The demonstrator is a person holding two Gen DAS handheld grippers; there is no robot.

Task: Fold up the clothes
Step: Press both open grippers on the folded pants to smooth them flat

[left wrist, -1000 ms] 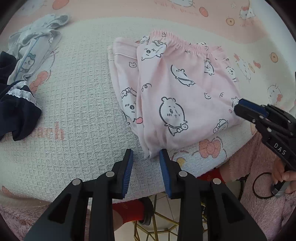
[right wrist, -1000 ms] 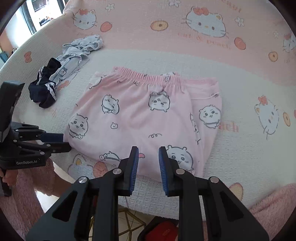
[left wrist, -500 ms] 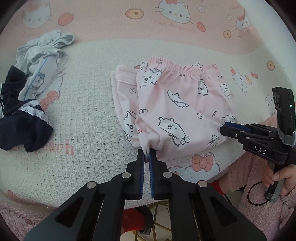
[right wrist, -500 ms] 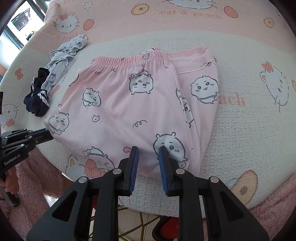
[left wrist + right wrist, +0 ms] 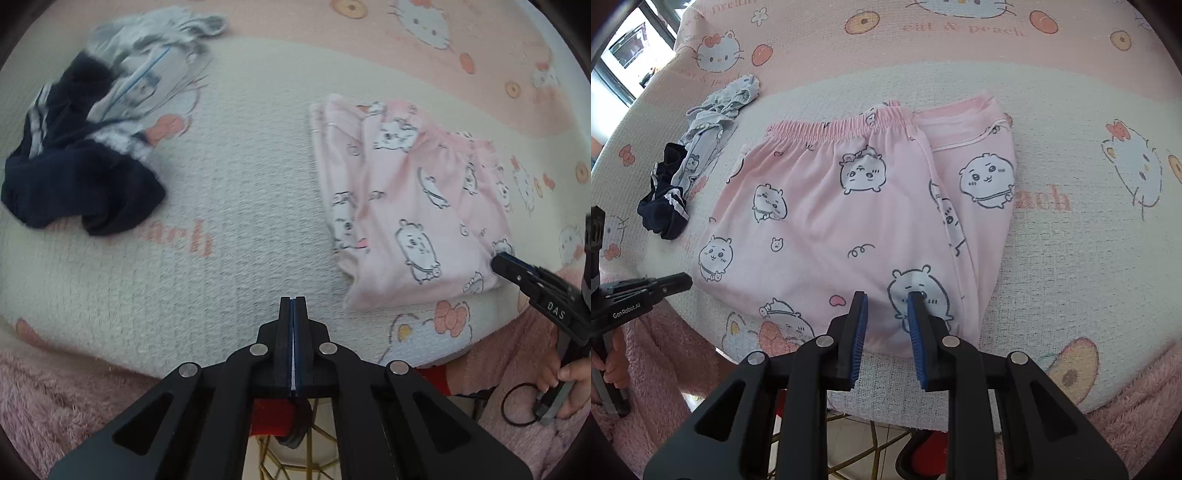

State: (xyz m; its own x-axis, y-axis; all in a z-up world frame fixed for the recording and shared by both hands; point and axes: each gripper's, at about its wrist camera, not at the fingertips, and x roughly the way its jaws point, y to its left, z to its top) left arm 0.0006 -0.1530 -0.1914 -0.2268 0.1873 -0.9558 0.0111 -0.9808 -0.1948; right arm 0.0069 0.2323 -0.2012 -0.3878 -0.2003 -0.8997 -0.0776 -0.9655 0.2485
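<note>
Your left gripper (image 5: 292,301) is clenched: its jaws have just been closing and now meet pad to pad with nothing between them. It hangs over bare waffle-weave blanket (image 5: 236,206) near the front edge, and the pink pyjama trousers (image 5: 417,206) lie apart from it, off to its right; the nearest corner of the fabric sits just beyond and right of the fingertips, not touching them.

Your right gripper (image 5: 886,299) stands partly parted over the near edge of the same trousers (image 5: 857,221). The pink cloth shows through the gap between its blue pads (image 5: 860,317), and the tips sit low over a white cartoon animal printed near the hem. Whether the pads touch the cloth cannot be told; they are not pinching it.

The trousers lie folded flat on the blanket, one layer doubled over the other. In the right wrist view the elastic waistband (image 5: 842,125) lies at the far side, and the long axis runs from that band towards you, ending at the front edge of the blanket. A second folded layer with a thin seam line shows along the right side.

Well apart to the left lies a heap of a navy garment with white stripes (image 5: 74,173) and a pale grey printed garment (image 5: 147,70), touching each other. Your fluffy pink sleeve (image 5: 517,354) shows behind the right gripper in the left wrist view.
</note>
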